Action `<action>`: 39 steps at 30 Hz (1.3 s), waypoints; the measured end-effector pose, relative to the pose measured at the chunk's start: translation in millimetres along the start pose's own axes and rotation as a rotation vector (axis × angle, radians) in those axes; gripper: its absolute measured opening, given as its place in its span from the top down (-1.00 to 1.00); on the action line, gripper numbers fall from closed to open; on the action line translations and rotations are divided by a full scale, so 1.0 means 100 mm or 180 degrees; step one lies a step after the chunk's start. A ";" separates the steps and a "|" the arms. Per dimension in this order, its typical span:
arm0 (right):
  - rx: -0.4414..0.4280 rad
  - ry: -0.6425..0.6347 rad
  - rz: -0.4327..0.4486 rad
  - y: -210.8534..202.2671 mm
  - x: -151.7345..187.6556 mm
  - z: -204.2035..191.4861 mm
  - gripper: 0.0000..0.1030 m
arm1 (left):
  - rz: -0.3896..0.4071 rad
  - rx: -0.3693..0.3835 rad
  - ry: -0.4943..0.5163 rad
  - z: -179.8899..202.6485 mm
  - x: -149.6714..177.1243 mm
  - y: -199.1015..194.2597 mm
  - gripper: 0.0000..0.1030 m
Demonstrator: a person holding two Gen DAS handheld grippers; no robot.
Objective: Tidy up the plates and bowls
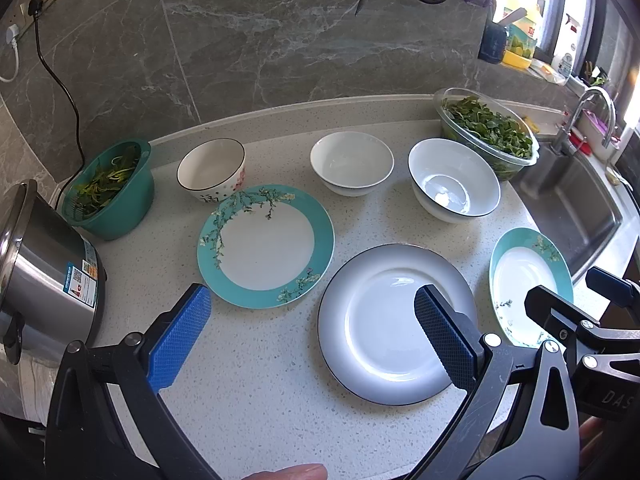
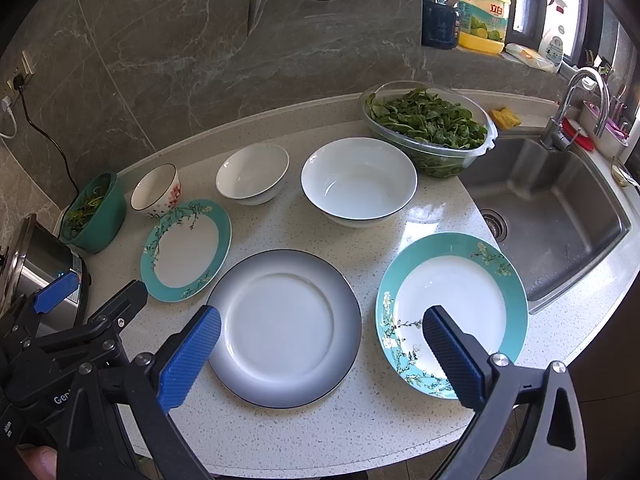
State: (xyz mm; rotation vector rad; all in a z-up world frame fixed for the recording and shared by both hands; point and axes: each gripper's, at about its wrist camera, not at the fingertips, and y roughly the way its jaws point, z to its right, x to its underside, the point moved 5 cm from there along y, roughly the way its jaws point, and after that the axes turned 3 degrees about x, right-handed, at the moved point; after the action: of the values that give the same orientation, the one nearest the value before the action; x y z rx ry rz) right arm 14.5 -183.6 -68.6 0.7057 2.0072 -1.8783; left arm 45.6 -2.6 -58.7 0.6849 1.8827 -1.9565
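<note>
Your grippers hung spread over loose, unstacked dishes on the speckled stone counter (image 2: 280, 432).

The glossy round grey-rimmed plate (image 2: 284, 326) was the landmark: the smooth right teal plate (image 2: 452, 312) just beside it, the left teal plate (image 2: 186, 250) up-left, the deep large white bowl (image 2: 359, 181), medium bowl (image 2: 253, 173) and floral bowl (image 2: 156, 190) behind. Left gripper (image 1: 312, 336) and right gripper (image 2: 320, 356) held nothing, ribbed blue pads (image 2: 188, 360) wide apart.

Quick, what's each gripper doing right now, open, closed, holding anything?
Left gripper: open, holding nothing, above the counter near the grey-rimmed plate.
Right gripper: open, holding nothing, above the same plate.
</note>
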 end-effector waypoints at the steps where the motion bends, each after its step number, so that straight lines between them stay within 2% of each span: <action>1: 0.0000 0.0000 -0.0001 0.01 0.00 0.00 -1.00 | -0.0003 -0.0001 0.0000 0.00 0.00 0.01 -1.00; 39: -0.0013 0.0031 -0.0010 0.07 0.06 -0.09 -1.00 | -0.0052 -0.0002 0.0007 -0.04 0.07 0.08 -1.00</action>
State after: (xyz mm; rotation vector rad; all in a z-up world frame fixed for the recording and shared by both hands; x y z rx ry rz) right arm 14.4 -173.9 -77.0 0.7122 2.0187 -1.8755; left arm 44.7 1.1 -69.6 0.6740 1.8959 -1.9658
